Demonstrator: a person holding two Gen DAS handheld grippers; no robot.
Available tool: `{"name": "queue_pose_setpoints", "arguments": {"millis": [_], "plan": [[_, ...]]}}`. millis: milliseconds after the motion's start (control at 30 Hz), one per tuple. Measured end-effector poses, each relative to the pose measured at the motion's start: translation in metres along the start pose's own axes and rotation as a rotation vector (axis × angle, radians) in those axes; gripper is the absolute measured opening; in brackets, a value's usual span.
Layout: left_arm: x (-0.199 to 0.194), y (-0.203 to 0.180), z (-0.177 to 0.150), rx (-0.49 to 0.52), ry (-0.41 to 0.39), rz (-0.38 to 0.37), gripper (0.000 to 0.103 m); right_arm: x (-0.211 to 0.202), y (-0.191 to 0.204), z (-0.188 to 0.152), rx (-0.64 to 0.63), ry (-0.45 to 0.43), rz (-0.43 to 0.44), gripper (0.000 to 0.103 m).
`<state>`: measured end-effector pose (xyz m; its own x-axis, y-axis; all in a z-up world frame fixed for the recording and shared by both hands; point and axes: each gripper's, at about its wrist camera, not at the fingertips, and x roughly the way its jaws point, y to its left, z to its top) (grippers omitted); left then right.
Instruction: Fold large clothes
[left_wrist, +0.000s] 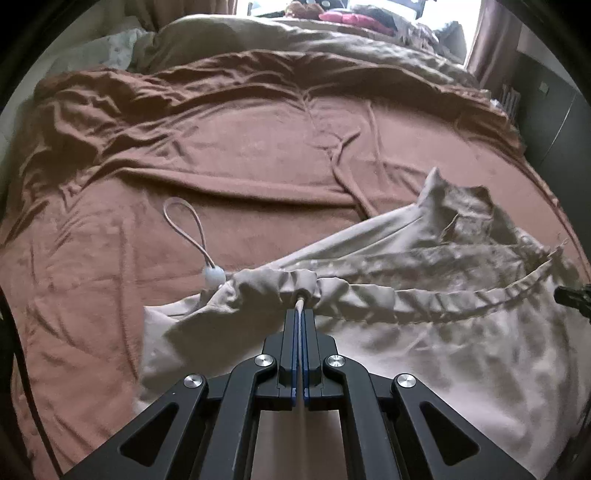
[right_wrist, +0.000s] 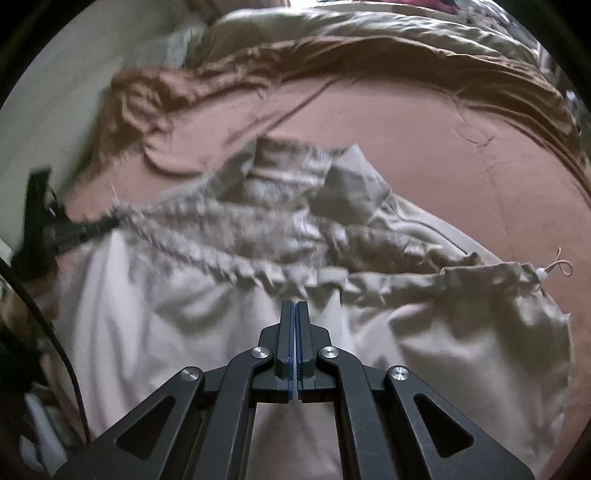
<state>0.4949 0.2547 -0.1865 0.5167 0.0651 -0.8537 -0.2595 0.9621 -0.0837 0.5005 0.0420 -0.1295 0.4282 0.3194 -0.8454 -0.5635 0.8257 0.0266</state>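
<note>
Garment: a beige drawstring jacket (left_wrist: 424, 350), large, lies on the near part of a bed covered with a rust-brown blanket (left_wrist: 240, 155); it looks like a light windbreaker, though the exact type is a guess.
Lay of the cloth: crumpled, not flat; the gathered hem channel (left_wrist: 369, 295) runs left to right across the left wrist view, with rumpled layers and a raised collar or corner (left_wrist: 439, 184) bunched behind it toward the far right.
Left gripper (left_wrist: 299, 314): jaws together, clamped on the drawstring cord (left_wrist: 301, 304) where it leaves the hem channel; the cord runs back between the blue pads.
Right gripper (right_wrist: 295, 304): jaws together, tips meeting the cloth just below the gathered hem; they appear to pinch the jacket fabric, but the bite itself is hidden behind the tips.
Cord stopper: a white toggle (left_wrist: 214, 275) with a loop (left_wrist: 184, 225) lies on the blanket just left of the hem's end.
Done so far: no clean fold edge shows anywhere; at most the garment has been taken hold of along its hem.
Left to do: in my judgement nearly all of it, namely spreading the jacket flat, bringing in sleeves or sides, then folding in halves.
Background: a tan duvet (left_wrist: 295, 40) and pink items (left_wrist: 351, 18) at the far end of the bed.
</note>
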Motion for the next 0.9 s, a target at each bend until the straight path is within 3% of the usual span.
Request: {"name": "queue_pose_setpoints", "arguments": {"millis": [167, 533, 600, 667, 900], "plan": [[0.021, 0.004, -0.004, -0.007, 0.038, -0.008, 0.001, 0.013, 0.005, -0.005, 0.001, 0.061, -0.049, 0.0], [0.02, 0.014, -0.01, -0.033, 0.047, -0.042, 0.001, -0.008, 0.001, 0.006, 0.014, 0.021, -0.086, 0.0], [0.019, 0.014, -0.01, -0.03, 0.048, -0.041, 0.001, -0.014, 0.001, 0.008, 0.012, 0.002, -0.096, 0.015], [0.019, 0.014, -0.01, -0.024, 0.049, -0.041, 0.002, -0.021, 0.002, 0.011, 0.015, -0.021, -0.078, 0.101], [0.013, 0.014, -0.008, -0.034, 0.031, -0.051, 0.002, -0.014, 0.004, 0.008, 0.018, -0.007, -0.1, 0.102]]}}
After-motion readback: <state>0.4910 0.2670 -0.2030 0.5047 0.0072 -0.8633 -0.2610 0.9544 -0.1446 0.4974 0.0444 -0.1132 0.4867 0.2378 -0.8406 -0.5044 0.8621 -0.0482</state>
